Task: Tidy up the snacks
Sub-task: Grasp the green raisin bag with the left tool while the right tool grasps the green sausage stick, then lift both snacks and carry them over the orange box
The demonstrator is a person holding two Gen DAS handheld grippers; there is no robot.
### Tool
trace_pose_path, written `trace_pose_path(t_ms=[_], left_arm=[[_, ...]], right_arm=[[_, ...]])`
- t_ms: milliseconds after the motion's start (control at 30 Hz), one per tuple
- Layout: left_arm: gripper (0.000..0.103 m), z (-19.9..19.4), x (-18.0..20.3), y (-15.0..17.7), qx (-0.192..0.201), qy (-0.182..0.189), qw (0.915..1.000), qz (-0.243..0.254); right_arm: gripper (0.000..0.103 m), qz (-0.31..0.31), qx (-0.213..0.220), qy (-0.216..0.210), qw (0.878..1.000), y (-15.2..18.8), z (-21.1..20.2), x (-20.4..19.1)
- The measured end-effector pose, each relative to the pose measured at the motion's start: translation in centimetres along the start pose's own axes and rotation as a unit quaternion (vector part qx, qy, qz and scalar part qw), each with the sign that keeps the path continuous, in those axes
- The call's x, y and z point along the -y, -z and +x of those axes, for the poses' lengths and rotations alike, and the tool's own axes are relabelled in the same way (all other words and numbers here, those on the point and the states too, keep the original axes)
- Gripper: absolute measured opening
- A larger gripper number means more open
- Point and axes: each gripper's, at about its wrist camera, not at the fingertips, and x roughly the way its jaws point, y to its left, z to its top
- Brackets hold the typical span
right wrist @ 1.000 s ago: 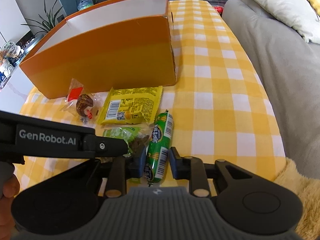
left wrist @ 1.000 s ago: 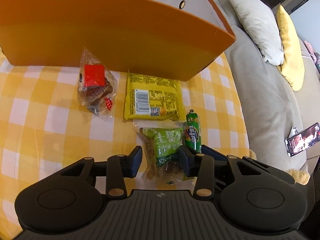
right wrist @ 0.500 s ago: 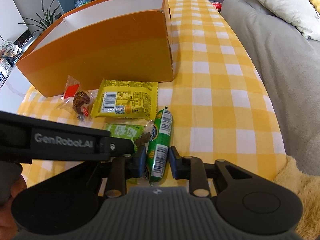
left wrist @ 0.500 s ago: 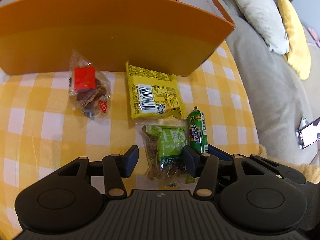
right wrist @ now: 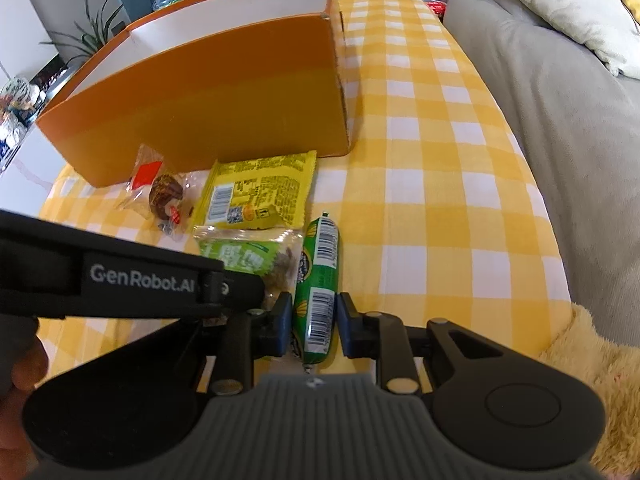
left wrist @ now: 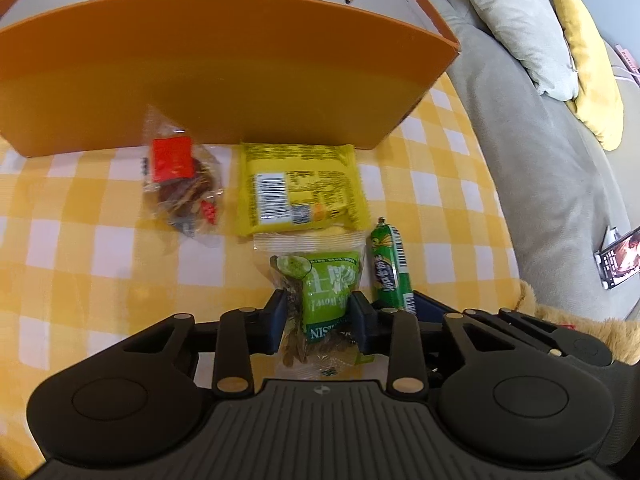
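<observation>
Checked tablecloth; "GenRobot.AI" left hand-held gripper clamping "NISHIN" packet, right gripping sausage.

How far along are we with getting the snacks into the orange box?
Nothing visibly packed yet; all four snacks lie on the checked cloth before the orange box. In hand: the left gripper has just closed on the green snack packet, and the right gripper pinches the green sausage stick. Left: the yellow packet and the clear-wrapped snack.

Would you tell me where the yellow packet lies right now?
The yellow packet lies flat before the orange box, between the clear red-labelled packet and the green sausage.
</observation>
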Motion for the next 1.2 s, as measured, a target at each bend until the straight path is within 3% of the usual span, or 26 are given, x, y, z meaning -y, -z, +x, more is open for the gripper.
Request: trace_pose_path(t_ms=[400,700,967,1200], left_arm=[[0.037,-2.4,-2.5,1.4,0.017,-0.008,0.9997,-0.012],[0.037,-4.9,-3.8,1.8,0.044,0.003,0.9987,-0.027],[0.037,-8.9,-4.4,0.9,0.089,0.031,0.995,-0.033],[0.037,-12.7,-4.2,-0.8,0.133,0.035,0.9904,-0.015]], right_arm=[[0.02,-0.005,-0.031,-0.015,0.999,0.6,-0.5,-0.6],[0.02,0.069,-0.052,-0.051,0.995,1.1,-1.5,0.3],[0.02,0.093,-0.02,-0.068,0.993,1.1,-4.8,-0.7],[0.02,0.094,0.021,-0.071,0.993,-0.4,-8.6,-1.7]])
